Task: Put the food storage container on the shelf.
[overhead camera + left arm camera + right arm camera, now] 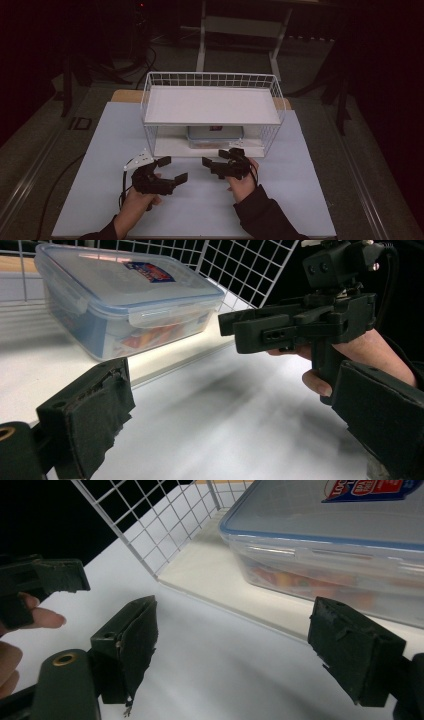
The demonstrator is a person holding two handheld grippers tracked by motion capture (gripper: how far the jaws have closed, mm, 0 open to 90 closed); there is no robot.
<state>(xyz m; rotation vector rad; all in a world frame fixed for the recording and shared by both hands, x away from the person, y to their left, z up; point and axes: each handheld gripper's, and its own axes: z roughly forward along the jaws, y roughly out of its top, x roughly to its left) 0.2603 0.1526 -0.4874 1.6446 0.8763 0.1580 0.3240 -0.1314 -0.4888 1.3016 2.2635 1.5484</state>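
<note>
A clear plastic container [215, 135] with a blue-rimmed lid and a red label sits on the lower shelf of a white wire rack [212, 106]. In the left gripper view the container [125, 295] lies ahead to the left; in the right gripper view the container [340, 545] fills the upper right. My left gripper [172, 169] is open on the white table in front of the rack, empty. My right gripper [215, 157] is open too, just before the lower shelf's front edge, holding nothing. Its jaws [242, 645] face the container's near side.
The rack's top shelf [210, 105] is bare, with a wire rail around it. Wire mesh walls [165, 525] close the lower shelf at the sides. The right gripper [300, 322] crosses the left gripper view at right. Dark floor and table legs lie beyond the white tabletop [100, 165].
</note>
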